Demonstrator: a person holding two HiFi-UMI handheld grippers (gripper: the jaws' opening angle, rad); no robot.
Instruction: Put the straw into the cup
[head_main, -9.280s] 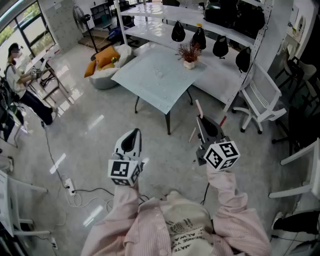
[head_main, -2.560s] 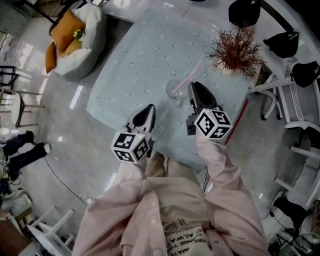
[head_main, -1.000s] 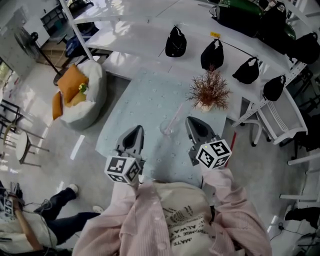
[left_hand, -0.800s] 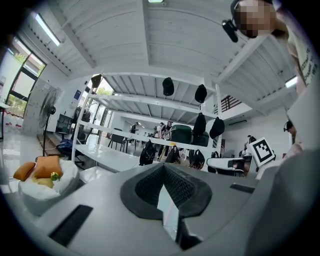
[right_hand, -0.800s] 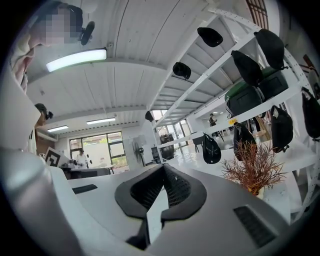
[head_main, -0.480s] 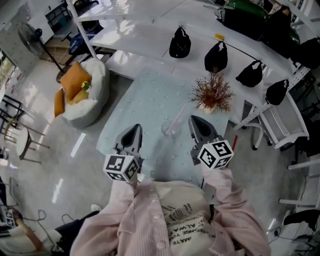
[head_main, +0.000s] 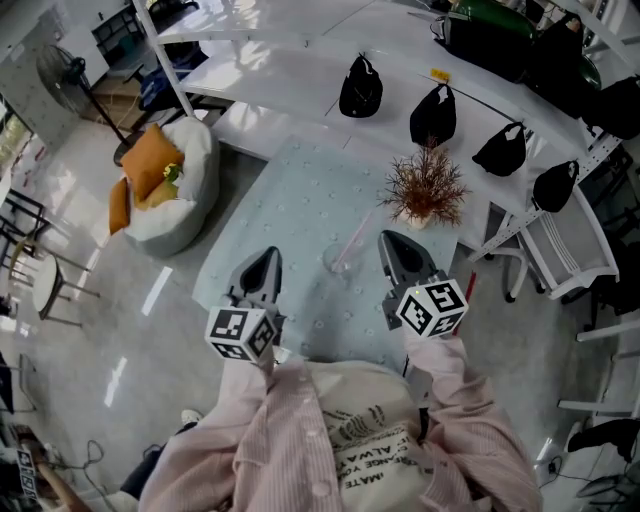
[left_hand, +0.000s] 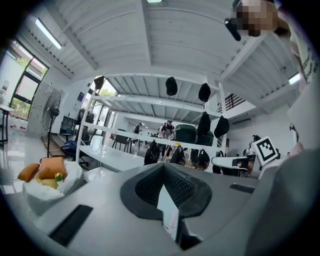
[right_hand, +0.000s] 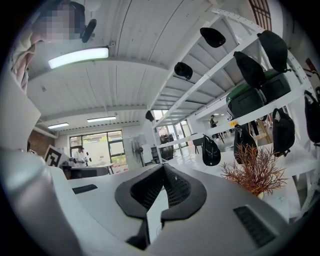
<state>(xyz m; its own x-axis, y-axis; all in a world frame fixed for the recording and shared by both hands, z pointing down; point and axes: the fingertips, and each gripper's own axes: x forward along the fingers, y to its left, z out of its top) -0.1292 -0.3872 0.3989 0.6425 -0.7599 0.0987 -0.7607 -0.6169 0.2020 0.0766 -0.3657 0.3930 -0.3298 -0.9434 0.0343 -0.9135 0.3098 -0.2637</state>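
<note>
A clear cup (head_main: 337, 260) stands on the pale blue table (head_main: 290, 200), with a pink straw (head_main: 354, 235) leaning out of it toward the upper right. My left gripper (head_main: 267, 258) hovers over the table's near edge, left of the cup and apart from it, shut and empty. My right gripper (head_main: 389, 240) is just right of the cup, also shut with nothing held. In the left gripper view the gripper (left_hand: 163, 166) has its jaws closed together. The right gripper view shows its gripper (right_hand: 162, 166) the same way. I cannot make out the cup in either gripper view.
A dried plant in a white pot (head_main: 424, 192) stands at the table's far right corner, also seen as the plant (right_hand: 255, 175). Black bags (head_main: 361, 88) hang on the white shelving behind. A beanbag with orange cushions (head_main: 160, 180) lies left, a white chair (head_main: 560, 250) right.
Both grippers and the cup with the straw stand as before. The head view has shifted a little, and the person at the lower left has dropped out of the picture.
</note>
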